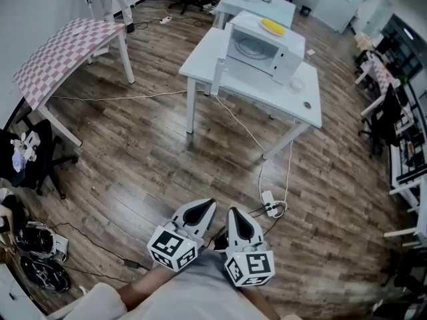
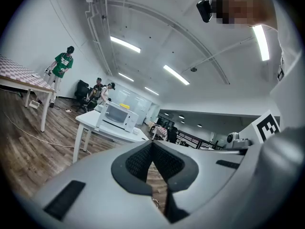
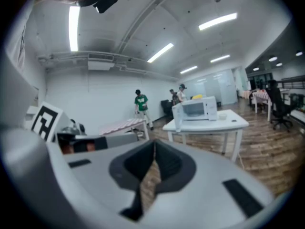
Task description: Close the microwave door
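A white microwave (image 1: 261, 47) stands on a white table (image 1: 250, 89) far across the room, a yellow thing (image 1: 271, 26) on its top. Its door (image 1: 219, 76) hangs open at its left side. Both grippers are held low, close to the person's body and far from the table. My left gripper (image 1: 207, 205) and right gripper (image 1: 235, 213) are shut with nothing between their jaws. The left gripper view shows the microwave (image 2: 117, 116) beyond the shut left gripper (image 2: 152, 143). In the right gripper view the microwave (image 3: 196, 109) with its door (image 3: 177, 118) swung out shows past the shut right gripper (image 3: 154, 145).
Wooden floor lies between me and the table. A power strip (image 1: 270, 209) and its cable (image 1: 235, 120) lie on the floor ahead. A checkered table (image 1: 70, 44) stands at left, a black chair (image 1: 40, 155) near it. A bowl (image 1: 297, 84) sits beside the microwave. People stand far behind.
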Demonstrator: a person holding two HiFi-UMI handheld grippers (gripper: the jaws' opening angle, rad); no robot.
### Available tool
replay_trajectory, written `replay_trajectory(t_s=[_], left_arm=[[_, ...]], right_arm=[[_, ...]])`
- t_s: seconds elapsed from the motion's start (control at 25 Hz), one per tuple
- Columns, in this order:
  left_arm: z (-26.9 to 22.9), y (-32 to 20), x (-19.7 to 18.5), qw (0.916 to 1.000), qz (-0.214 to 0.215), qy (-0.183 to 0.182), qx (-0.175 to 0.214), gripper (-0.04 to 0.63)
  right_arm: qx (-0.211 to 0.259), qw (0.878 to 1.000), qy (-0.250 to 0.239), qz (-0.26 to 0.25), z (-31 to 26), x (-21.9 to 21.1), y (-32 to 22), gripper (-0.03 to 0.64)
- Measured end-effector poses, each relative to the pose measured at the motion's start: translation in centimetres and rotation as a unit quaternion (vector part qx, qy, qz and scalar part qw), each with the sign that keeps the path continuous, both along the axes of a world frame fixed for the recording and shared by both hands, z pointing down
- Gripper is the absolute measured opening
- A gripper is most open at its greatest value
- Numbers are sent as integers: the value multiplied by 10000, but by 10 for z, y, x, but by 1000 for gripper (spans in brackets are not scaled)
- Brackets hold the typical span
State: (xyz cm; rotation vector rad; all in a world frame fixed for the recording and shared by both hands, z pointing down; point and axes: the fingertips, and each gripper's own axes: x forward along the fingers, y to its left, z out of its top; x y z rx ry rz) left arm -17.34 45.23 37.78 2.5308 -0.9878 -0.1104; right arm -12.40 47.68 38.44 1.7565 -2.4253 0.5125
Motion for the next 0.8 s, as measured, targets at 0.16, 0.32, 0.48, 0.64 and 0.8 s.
replay_trajectory(t_s=[0.16,0.32,0.48,0.64,0.8], left_arm=[[-3,-3,-5,10000,-24,42,37,18],[-7,-7,-6,9999,-76,72,71,18],[-10,-15,-7,9998,-132,161,62,19],[-7,-24,-7,9997,-118,187,49,18],[-5,-39,-8,9998,-161,88,16,18]], right_arm=[[-31,10000,46,-28,1,-3,-2,23],[-44,9999,118,-102,-3,-3,-8,23],[2,9997,147,-198,-7,-5,-17,23],[36,9995,105,-306,-4,-8,-26,23],[19,9994,14,-357,-3,-9,-41,23]])
